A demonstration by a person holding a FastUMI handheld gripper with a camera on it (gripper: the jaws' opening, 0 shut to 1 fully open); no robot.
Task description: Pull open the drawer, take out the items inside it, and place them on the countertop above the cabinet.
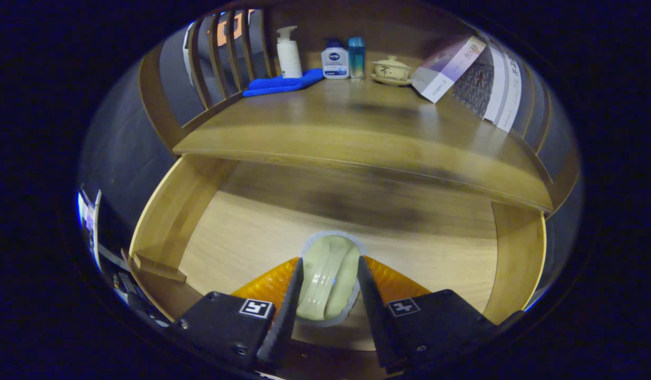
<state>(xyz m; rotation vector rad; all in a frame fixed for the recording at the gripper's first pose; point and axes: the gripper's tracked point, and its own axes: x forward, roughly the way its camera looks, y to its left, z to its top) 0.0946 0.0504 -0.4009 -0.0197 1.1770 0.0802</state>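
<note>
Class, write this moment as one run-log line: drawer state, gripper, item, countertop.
drawer: open | gripper: shut on pale green packet, over drawer floor | countertop: packet not yet placed

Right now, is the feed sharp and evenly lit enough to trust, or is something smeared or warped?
Gripper view: the pale green packet gripped between the fingers looks sharp; the open drawer floor behind it is smeared with a dark shadow under the countertop; fisheye bends the countertop edge and drawer walls; light is dim and warm; the lotion bottle stays recognisable.
</note>
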